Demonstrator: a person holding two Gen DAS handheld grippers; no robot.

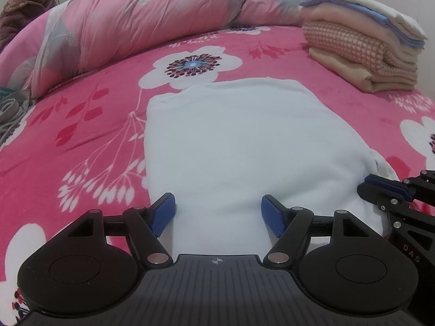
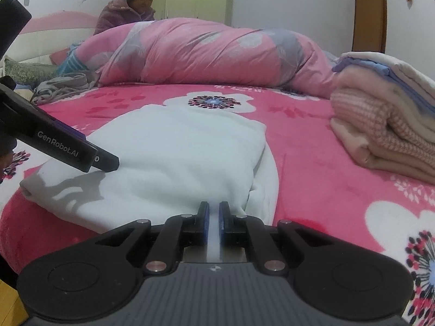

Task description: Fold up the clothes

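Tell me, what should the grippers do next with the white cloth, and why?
Probably close the left gripper on the white cloth's near edge: its fingers stand open around it, while the right gripper already pinches that edge, so both could lift and fold.

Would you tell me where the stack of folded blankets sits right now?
In both views the stack of folded blankets sits at the right on the pink floral bedspread, beyond the white garment.
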